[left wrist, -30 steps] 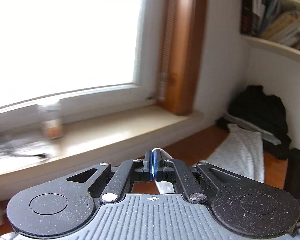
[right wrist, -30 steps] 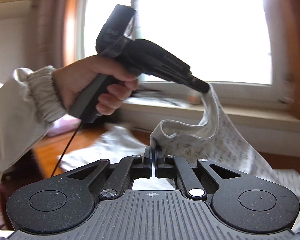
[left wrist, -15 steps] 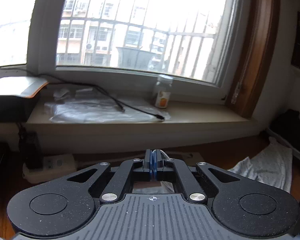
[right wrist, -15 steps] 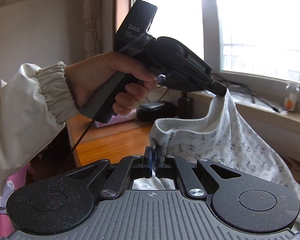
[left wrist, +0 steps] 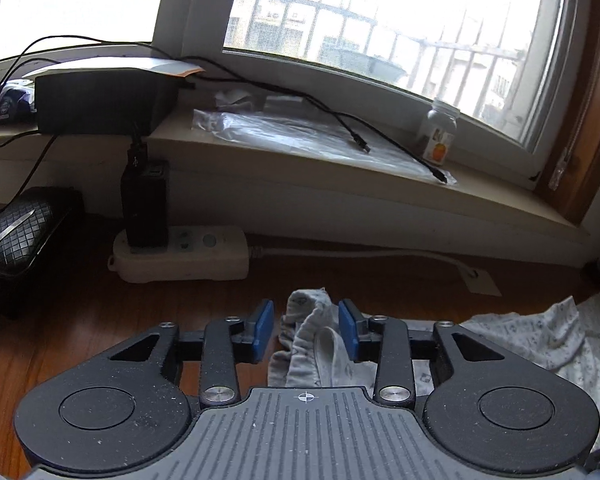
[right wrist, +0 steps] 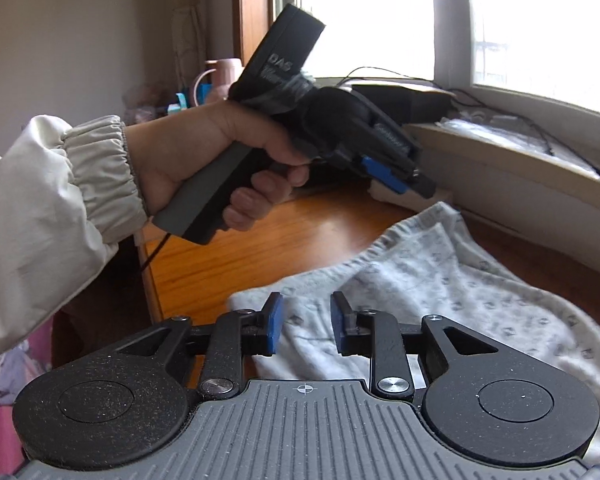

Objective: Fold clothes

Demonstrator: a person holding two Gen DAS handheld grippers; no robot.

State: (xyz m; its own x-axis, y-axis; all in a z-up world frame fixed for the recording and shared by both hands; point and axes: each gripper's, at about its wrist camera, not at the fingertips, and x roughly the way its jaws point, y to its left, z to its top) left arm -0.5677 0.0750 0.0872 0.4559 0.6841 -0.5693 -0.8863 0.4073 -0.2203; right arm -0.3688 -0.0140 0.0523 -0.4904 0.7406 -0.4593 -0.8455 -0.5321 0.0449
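The left tool [left wrist: 306,330] and right tool [right wrist: 306,326] are opening, releasing the patterned garment [right wrist: 440,280] onto the wooden surface [right wrist: 260,248]; the folding is seemingly barely starting.

Garment [right wrist: 440,280] lies on table [right wrist: 260,248] before me, under my right gripper [right wrist: 306,328]. Power strip [left wrist: 180,256] behind it, below windowsill [left wrist: 340,168]; bottle [left wrist: 438,136] on sill.

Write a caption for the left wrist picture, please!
Left gripper opening over a bunched grey garment on the wooden table by the window.
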